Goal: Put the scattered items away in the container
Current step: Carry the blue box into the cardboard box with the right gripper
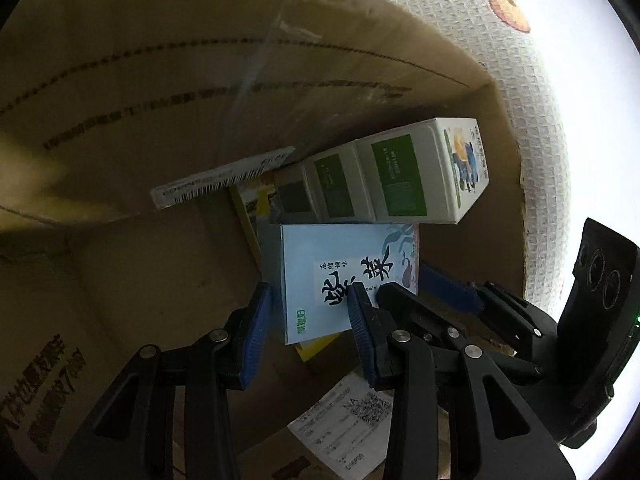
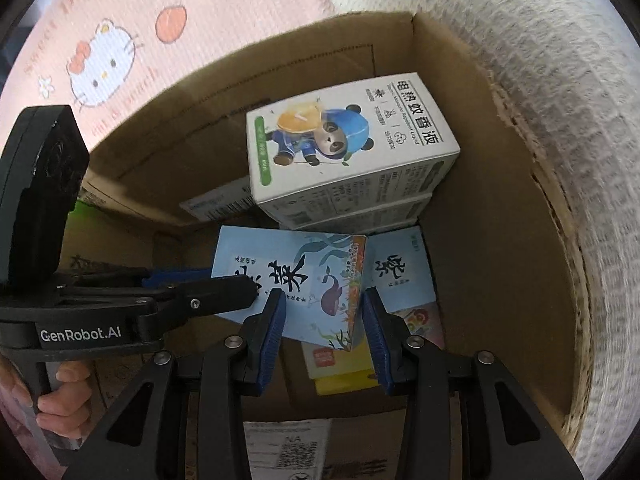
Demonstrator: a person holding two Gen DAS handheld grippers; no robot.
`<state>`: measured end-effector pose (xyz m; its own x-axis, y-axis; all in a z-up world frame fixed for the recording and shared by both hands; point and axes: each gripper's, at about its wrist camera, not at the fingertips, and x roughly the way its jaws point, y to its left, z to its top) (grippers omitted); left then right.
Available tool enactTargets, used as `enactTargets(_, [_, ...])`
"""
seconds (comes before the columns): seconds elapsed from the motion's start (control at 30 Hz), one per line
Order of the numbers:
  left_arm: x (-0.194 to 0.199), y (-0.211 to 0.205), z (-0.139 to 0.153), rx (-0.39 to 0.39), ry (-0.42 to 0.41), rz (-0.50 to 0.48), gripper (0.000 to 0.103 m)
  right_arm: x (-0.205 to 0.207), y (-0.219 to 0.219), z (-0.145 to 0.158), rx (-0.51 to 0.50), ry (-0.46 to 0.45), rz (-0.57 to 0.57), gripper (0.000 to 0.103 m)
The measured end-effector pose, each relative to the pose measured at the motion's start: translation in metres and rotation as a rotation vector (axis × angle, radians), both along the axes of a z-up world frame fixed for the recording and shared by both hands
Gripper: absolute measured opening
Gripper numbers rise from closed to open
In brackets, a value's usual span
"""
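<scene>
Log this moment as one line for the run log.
scene: cardboard box | held: light blue box | left hand-held gripper: gripping it | right hand-held gripper: gripping it | inside: panda box

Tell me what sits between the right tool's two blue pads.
The light blue seaweed box sits tilted between the right tool pads, over other boxes in the cardboard box. The right wrist view shows it.
</scene>
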<state>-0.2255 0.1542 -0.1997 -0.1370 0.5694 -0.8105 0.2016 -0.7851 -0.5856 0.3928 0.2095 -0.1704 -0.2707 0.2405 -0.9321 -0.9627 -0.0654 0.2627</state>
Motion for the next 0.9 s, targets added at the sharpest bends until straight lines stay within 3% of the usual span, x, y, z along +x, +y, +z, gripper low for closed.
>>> enactTargets(0.2, [0.007,0.009,-0.004,0.026,-0.012,0.023,0.041,-0.018,0.002,0.003,0.02,-0.172,0.157,0.037])
enactTargets(0.37, [0.013,0.01,-0.004,0.042,-0.021,0.077,0.041,-0.027,-0.004,0.007,0.041,-0.251,0.206,0.037])
enactTargets(0.53, [0.013,0.01,0.002,0.055,-0.002,0.092,0.041,-0.02,-0.011,0.024,0.062,-0.223,0.2,0.037])
enactTargets(0.67, [0.011,0.011,0.003,0.09,0.008,0.102,0.031,-0.009,-0.015,0.031,0.028,-0.226,0.168,0.037])
enactTargets(0.7, [0.01,0.012,0.003,0.096,0.006,0.103,0.03,-0.006,-0.015,0.03,0.008,-0.239,0.225,0.037])
enactTargets(0.77, [0.009,0.014,0.003,0.093,0.007,0.103,0.026,-0.001,-0.017,0.028,-0.032,-0.245,0.214,0.037])
enactTargets(0.9, [0.007,0.023,0.003,0.098,0.02,0.088,0.019,0.007,-0.019,0.026,-0.071,-0.252,0.185,0.03])
